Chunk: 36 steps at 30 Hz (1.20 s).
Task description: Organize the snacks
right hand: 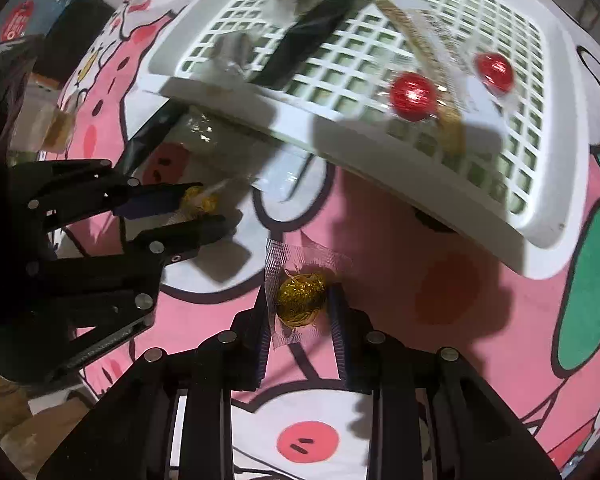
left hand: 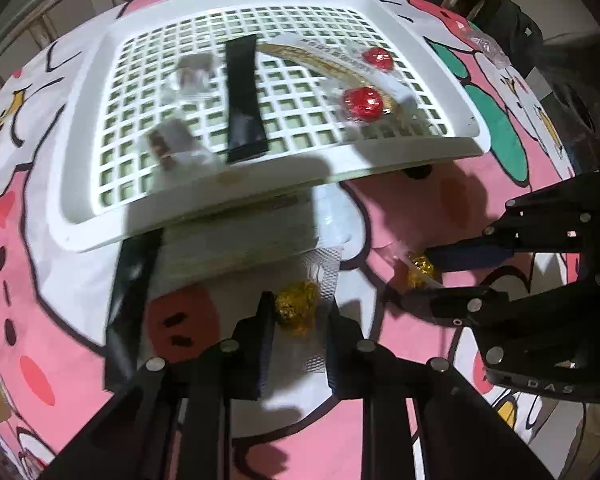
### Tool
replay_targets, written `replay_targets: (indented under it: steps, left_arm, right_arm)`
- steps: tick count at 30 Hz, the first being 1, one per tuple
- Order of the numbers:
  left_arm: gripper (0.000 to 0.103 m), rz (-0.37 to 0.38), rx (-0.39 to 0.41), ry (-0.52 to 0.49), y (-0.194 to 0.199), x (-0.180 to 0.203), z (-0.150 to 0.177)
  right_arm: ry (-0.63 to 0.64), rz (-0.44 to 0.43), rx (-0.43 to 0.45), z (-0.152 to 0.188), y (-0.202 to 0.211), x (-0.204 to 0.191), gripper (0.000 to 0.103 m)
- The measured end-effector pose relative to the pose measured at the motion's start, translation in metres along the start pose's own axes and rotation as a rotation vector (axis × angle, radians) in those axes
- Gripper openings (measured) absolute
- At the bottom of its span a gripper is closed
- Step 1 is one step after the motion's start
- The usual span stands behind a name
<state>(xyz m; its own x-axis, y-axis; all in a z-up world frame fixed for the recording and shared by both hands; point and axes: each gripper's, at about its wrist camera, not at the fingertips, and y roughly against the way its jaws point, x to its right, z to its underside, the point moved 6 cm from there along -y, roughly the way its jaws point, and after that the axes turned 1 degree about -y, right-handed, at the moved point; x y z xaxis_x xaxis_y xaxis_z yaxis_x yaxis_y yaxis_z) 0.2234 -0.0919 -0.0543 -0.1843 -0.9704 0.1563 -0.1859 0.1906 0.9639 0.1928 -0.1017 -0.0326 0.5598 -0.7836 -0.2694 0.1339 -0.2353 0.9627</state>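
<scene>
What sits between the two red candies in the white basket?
A gold-edged clear packet crosses between the red candies; the right wrist view shows it best.

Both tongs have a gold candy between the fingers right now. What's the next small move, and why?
Probably lift both and carry them over the white basket. The left tongs grip a gold foil candy and the right tongs grip another gold foil candy, while two red candies already lie in the basket just ahead.

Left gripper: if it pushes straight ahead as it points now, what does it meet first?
Beyond the gold candy that the left gripper holds, most likely the near rim of the white basket; depth is unclear, so it might pass over it.
</scene>
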Motion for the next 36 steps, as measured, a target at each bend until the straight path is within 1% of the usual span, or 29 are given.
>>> replay_targets:
  steps: [5, 9, 11, 14, 22, 29, 36]
  left_arm:
    - [0.024, -0.001, -0.012, 0.005, 0.011, -0.018, 0.018]
    - [0.024, -0.026, -0.025, 0.001, 0.022, -0.037, 0.037]
    - [0.024, -0.034, -0.029, 0.000, 0.024, -0.041, 0.043]
    - [0.024, -0.046, -0.026, 0.002, 0.029, -0.048, 0.053]
    - [0.024, -0.058, -0.019, 0.038, 0.050, -0.089, 0.086]
    - [0.024, -0.075, -0.013, 0.056, 0.065, -0.113, 0.104]
    - [0.024, -0.082, -0.019, 0.065, 0.071, -0.120, 0.113]
  right_arm:
    - [0.010, -0.017, -0.002, 0.001, 0.001, -0.007, 0.026]
    - [0.025, -0.026, -0.008, 0.002, -0.002, -0.017, 0.026]
    - [0.035, -0.031, -0.011, 0.003, -0.004, -0.022, 0.026]
    - [0.042, -0.039, -0.009, 0.003, -0.005, -0.029, 0.026]
    - [0.056, -0.070, -0.004, 0.004, -0.011, -0.050, 0.026]
    - [0.058, -0.107, 0.007, 0.008, -0.010, -0.057, 0.026]
    - [0.058, -0.130, 0.017, 0.005, -0.011, -0.060, 0.026]
